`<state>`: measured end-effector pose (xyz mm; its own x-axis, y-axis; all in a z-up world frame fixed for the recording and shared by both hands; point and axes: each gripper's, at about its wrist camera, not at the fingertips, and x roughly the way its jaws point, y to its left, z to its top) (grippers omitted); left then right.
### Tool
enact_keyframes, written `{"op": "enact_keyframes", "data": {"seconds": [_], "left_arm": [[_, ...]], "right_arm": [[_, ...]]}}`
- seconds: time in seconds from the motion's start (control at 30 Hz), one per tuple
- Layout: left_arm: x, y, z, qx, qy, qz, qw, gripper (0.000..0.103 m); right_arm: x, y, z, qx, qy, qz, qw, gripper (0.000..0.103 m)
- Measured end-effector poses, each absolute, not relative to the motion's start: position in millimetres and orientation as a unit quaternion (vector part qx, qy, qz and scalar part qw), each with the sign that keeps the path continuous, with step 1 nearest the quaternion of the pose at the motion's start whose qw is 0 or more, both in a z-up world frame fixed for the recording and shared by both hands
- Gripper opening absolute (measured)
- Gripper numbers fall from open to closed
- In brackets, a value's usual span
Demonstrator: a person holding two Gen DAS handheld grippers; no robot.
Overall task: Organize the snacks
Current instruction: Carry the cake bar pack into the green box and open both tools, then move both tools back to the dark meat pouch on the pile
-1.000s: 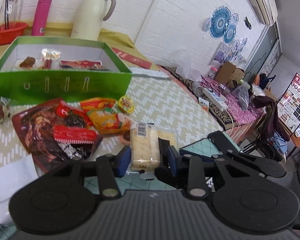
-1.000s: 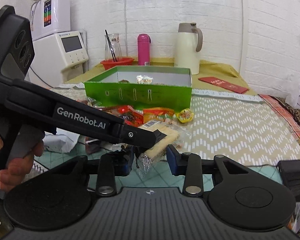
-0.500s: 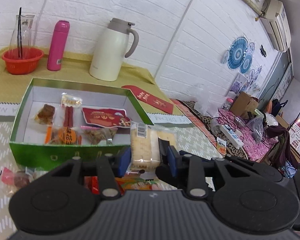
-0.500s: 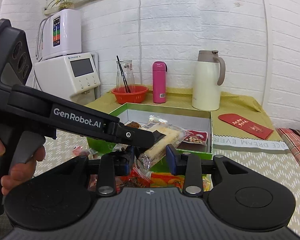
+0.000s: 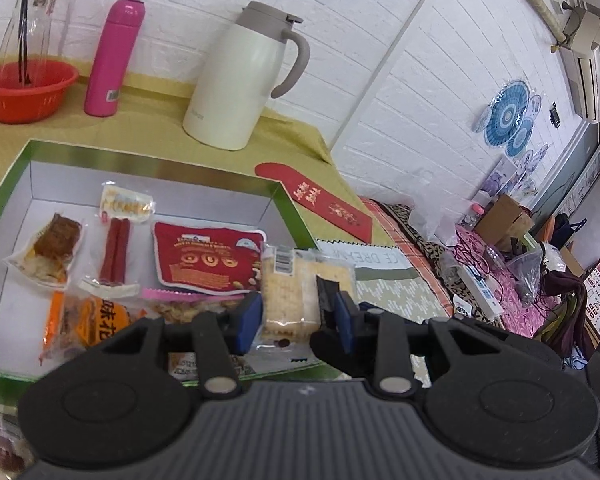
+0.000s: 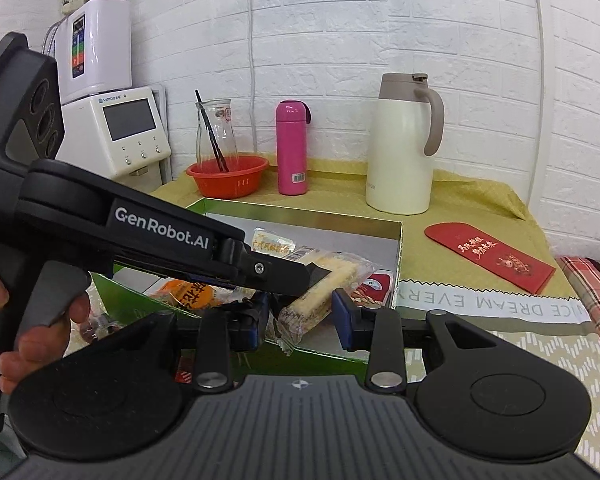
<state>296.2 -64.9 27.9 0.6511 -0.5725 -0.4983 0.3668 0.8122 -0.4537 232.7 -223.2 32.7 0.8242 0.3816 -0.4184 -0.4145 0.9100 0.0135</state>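
L gripper [image 5: 298, 312]: jaws narrow, clamped on cracker pack [image 5: 288, 292], held over green box [image 5: 296, 216] at its 4 o'clock corner. R gripper [image 6: 300, 314]: jaws wider, pack's end between them, pad contact unclear. "GenRobot.AI" on L gripper's side; bench cloth reads "NICE DREAM EVERY". Red envelope [image 6: 488, 254] at box's 3 o'clock.

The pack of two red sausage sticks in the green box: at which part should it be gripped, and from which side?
Grip the sausage pack at mid-length, fingers across its narrow width, coming straight from above. It lies flat on the floor of the green box, long and thin, with bare floor on both long sides.
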Motion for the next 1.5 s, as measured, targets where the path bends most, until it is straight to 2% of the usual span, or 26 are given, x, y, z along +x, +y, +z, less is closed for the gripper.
{"op": "enact_keyframes", "data": {"seconds": [0.17,0.23,0.27,0.3,0.33,0.37,0.5,0.97,1.5], "left_arm": [[307.2,-68.4,20.7,-0.152,0.331,-0.26,0.894,0.035],[307.2,-64.9,18.9,-0.169,0.33,-0.261,0.891,0.066],[304.2,-62.7,18.8,-0.177,0.322,-0.254,0.895,0.078],[300.5,-61.5,19.8,-0.175,0.312,-0.247,0.901,0.08],[297.5,-61.5,21.5,-0.165,0.303,-0.243,0.907,0.084],[294.0,-61.9,23.1,-0.152,0.294,-0.238,0.913,0.096],[282.8,-63.1,27.5,-0.113,0.274,-0.21,0.932,0.096],[240.3,-49.3,54.7,-0.118,0.259,-0.199,0.938,0.096],[147.3,-22.3,68.9,-0.107,0.233,-0.206,0.945,0.096]], "right_arm": [[243.1,-222.8,24.2,-0.048,0.213,0.213,0.952,0.062],[242.3,-222.9,22.2,-0.053,0.199,0.217,0.954,0.081],[241.1,-223.1,21.3,-0.055,0.193,0.217,0.955,0.091],[238.8,-222.9,20.7,-0.057,0.188,0.213,0.957,0.103],[235.9,-222.9,20.1,-0.057,0.181,0.211,0.959,0.103],[234.1,-223.6,19.6,-0.057,0.174,0.208,0.961,0.103],[229.9,-226.1,17.0,-0.051,0.177,0.204,0.962,0.103],[195.2,-229.6,36.2,-0.041,0.164,0.188,0.968,0.103],[119.5,-237.3,39.9,-0.031,0.173,0.168,0.97,0.103]]}}
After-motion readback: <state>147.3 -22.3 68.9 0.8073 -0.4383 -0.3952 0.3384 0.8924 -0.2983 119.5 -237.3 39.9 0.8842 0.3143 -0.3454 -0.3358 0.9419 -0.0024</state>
